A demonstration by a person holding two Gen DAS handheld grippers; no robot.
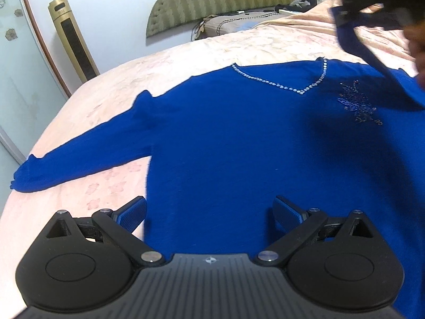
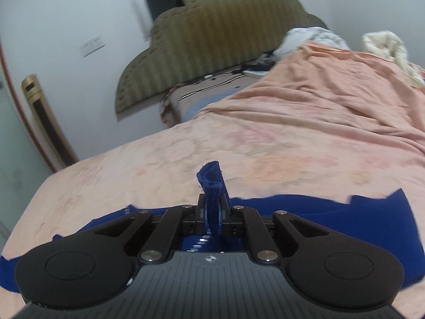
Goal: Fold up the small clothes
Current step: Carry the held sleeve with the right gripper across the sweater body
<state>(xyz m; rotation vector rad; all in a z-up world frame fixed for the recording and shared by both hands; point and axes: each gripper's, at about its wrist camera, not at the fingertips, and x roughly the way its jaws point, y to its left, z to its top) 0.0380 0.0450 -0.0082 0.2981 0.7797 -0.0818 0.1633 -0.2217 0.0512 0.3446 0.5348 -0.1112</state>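
Pinching a sleeve cuff, right gripper has it lifted, likely to fold inward across the sweater lying flat, front up, on the bed. Left gripper spread, empty, lower centre over the hem.

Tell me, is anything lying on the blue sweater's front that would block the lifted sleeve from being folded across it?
Nothing visible does. The blue sweater lies flat on the bed, its front bare. The right gripper is shut on the sleeve cuff; the left gripper hovers open.
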